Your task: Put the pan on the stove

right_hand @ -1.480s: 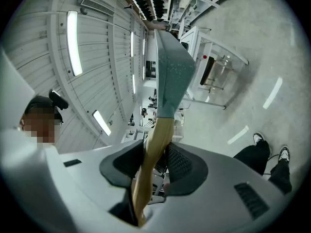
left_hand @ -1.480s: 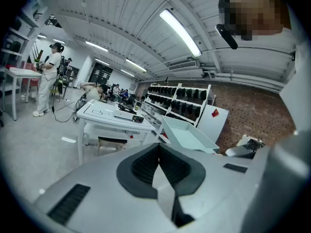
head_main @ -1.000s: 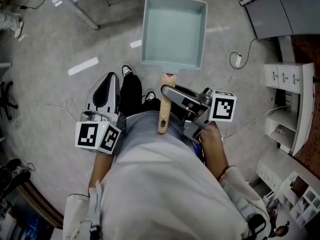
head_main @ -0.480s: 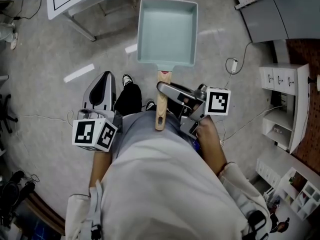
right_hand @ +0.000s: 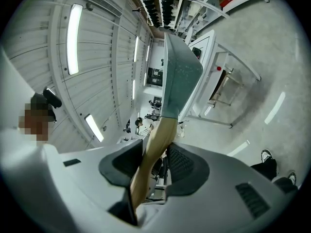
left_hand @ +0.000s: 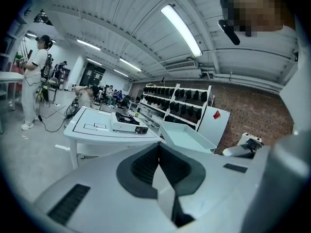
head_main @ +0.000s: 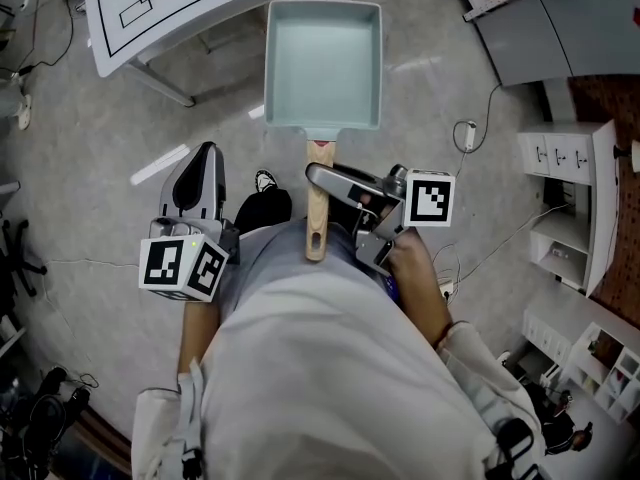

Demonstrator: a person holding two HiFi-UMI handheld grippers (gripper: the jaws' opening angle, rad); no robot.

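Since the earlier frames the white worktop (head_main: 170, 3) has slid further into the head view at far left, and the pan (head_main: 323, 63) now sits closer to its edge; both grippers have travelled along with the person over the grey floor (head_main: 110, 118).

The pan is a pale blue, rectangular one, held in the air in front of the person, its open side up and empty. Its wooden handle (head_main: 316, 213) points back toward the person's body. The right gripper (head_main: 325, 183) comes in from the right and is clamped on that handle: in the right gripper view the handle runs between the two dark pads, which press on it from both sides, and the pan's body rises beyond the jaws.

The left gripper (head_main: 203, 163) is at the left, well apart from the pan, with its jaws closed together and nothing between them. In the left gripper view the stove (left_hand: 127, 124) stands on the worktop ahead, with the pan in the air just to its right.

A shoe (head_main: 266, 180) shows on the floor below the handle.
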